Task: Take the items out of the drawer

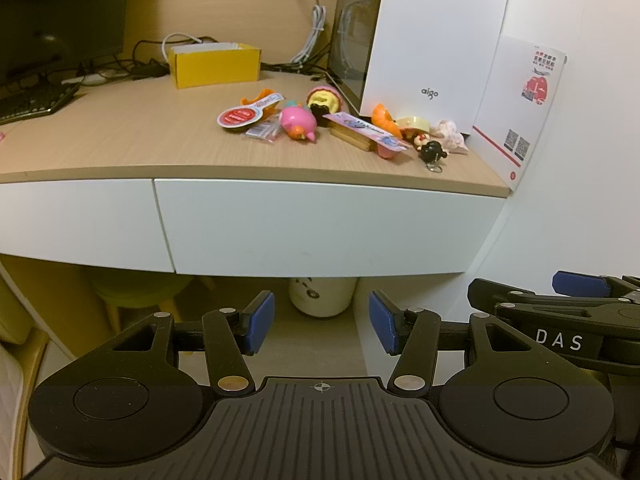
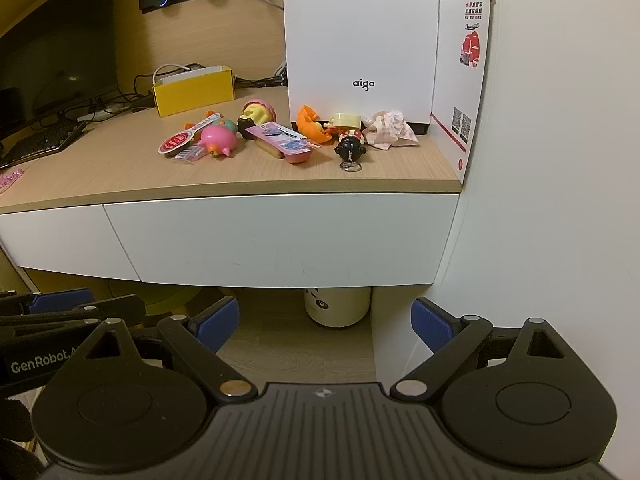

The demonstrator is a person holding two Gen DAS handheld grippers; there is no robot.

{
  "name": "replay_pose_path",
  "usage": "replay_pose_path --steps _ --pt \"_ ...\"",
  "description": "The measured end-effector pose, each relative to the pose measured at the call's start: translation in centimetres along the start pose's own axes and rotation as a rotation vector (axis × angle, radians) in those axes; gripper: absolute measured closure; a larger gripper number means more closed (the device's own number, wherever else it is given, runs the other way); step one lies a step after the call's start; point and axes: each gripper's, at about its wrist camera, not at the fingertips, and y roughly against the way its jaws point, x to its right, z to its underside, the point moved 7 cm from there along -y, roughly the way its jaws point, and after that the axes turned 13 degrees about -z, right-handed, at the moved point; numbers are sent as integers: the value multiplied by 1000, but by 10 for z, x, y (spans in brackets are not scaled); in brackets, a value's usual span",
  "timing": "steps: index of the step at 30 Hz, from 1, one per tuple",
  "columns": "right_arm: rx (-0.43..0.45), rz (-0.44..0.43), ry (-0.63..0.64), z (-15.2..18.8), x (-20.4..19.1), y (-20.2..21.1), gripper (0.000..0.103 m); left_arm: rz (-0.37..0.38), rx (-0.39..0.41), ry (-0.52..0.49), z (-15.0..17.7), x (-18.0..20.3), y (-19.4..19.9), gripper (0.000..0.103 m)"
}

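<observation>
Left tongs (image 1: pixel 321 322) apart, empty. White flat-fronted handleless drawer (image 1: pixel 320 226) shut beneath wood-grain surface (image 1: pixel 132 136). Right tongs (image 2: pixel 325 326) apart, empty. Likely best: hook drawer's lower edge, pull straight outward.

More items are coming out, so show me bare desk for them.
Bare desktop lies between the keyboard and the pink pig toy, in front of the yellow box. The toy cluster up to the white aigo case is crowded.
</observation>
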Motion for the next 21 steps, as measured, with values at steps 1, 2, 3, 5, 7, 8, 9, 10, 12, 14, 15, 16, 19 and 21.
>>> replay_pose_path --steps 1,2,3,5,7,8,9,10,12,14,15,16,19,21 --pt "-1 0 0 0 0 0 9 0 0 0 1 0 0 46" --pt "-1 0 0 0 0 0 9 -1 0 1 1 0 0 46" --pt "0 1 -1 0 0 0 9 -2 0 1 0 0 0 46" --pt "1 2 -2 0 0 0 9 -3 0 2 0 0 0 46" --pt "2 4 -4 0 0 -1 9 -4 0 3 0 0 0 46" --pt "1 4 -5 0 -1 -1 9 -4 -1 4 0 0 0 46" --pt "1 4 -5 0 0 -1 9 -4 -1 4 0 -1 0 46" --pt "1 4 -5 0 -1 -1 9 -5 -1 4 1 0 0 46" --pt "2 5 -6 1 -1 -1 9 -5 -1 5 1 0 0 46" --pt "2 6 -7 1 -2 -1 9 -6 0 6 1 0 0 46" --pt "1 6 -7 1 -2 -1 9 -6 -1 6 1 0 -1 46" --pt "1 7 -8 1 -2 -1 9 -7 -1 6 1 0 0 46" --pt "1 6 -9 1 -2 -1 9 -8 -1 7 0 -1 0 46" --pt "1 6 -9 1 -2 -1 9 -8 -1 8 0 -1 0 46"
